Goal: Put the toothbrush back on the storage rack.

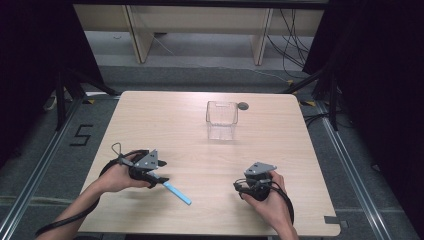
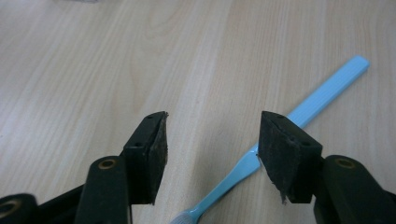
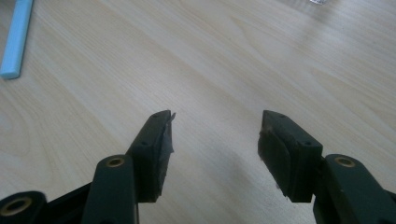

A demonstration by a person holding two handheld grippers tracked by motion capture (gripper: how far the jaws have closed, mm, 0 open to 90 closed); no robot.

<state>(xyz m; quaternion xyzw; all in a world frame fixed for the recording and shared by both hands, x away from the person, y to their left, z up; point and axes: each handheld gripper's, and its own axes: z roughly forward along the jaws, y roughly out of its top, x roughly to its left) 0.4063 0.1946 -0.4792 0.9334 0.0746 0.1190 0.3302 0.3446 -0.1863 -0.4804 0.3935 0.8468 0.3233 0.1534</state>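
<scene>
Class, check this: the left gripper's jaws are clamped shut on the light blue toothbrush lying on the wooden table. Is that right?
Not quite. The left gripper is open; the left gripper view shows its jaws apart above the light blue toothbrush, pressing on nothing. The toothbrush does lie on the wooden table.

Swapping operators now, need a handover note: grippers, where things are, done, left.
Left gripper: open, low over the blue toothbrush, jaws astride its neck, no grip yet.
Right gripper: open, empty, over bare table.
Toothbrush lies flat near the left hand; clear container stands upright mid-table, looks empty.
Done: nothing moved.
Left: close on the toothbrush, lift, probably into the container.
</scene>
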